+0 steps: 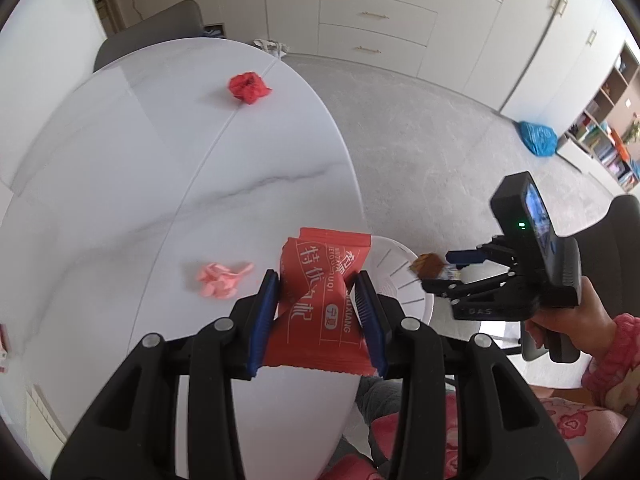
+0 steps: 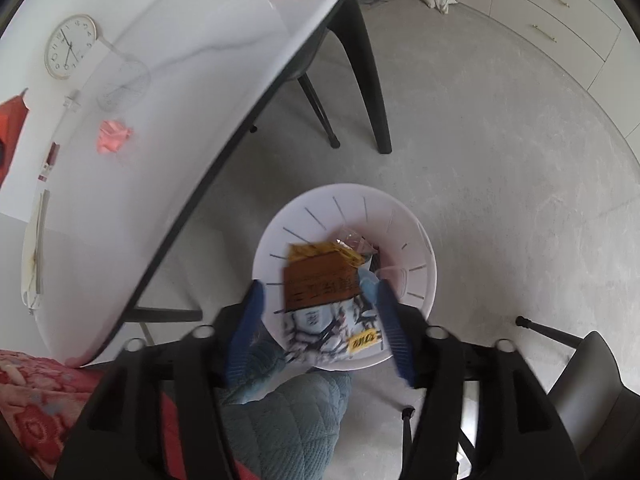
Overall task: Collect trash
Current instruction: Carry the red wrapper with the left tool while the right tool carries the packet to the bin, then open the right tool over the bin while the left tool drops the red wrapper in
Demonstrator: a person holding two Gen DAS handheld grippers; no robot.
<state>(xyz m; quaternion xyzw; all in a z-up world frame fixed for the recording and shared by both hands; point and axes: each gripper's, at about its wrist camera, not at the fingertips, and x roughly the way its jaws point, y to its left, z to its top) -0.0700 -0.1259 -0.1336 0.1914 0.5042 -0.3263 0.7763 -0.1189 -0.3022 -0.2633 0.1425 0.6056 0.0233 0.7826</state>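
Over the white bin (image 2: 416, 240) on the floor at the desk's (image 1: 120, 160) four o'clock edge, the right tongs (image 2: 320, 312) stand released around a brown snack wrapper (image 2: 320, 280), while the left tongs (image 1: 316, 300) grasp a red packet (image 1: 316, 288).

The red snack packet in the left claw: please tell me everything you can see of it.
The red snack packet is a glossy foil-like pouch with white Chinese characters and crimped ends. It is creased and pinched in the middle, pressed between the blue pads of the left claw. It is held up over the edge of the white marble-look table, beside the white bin below.
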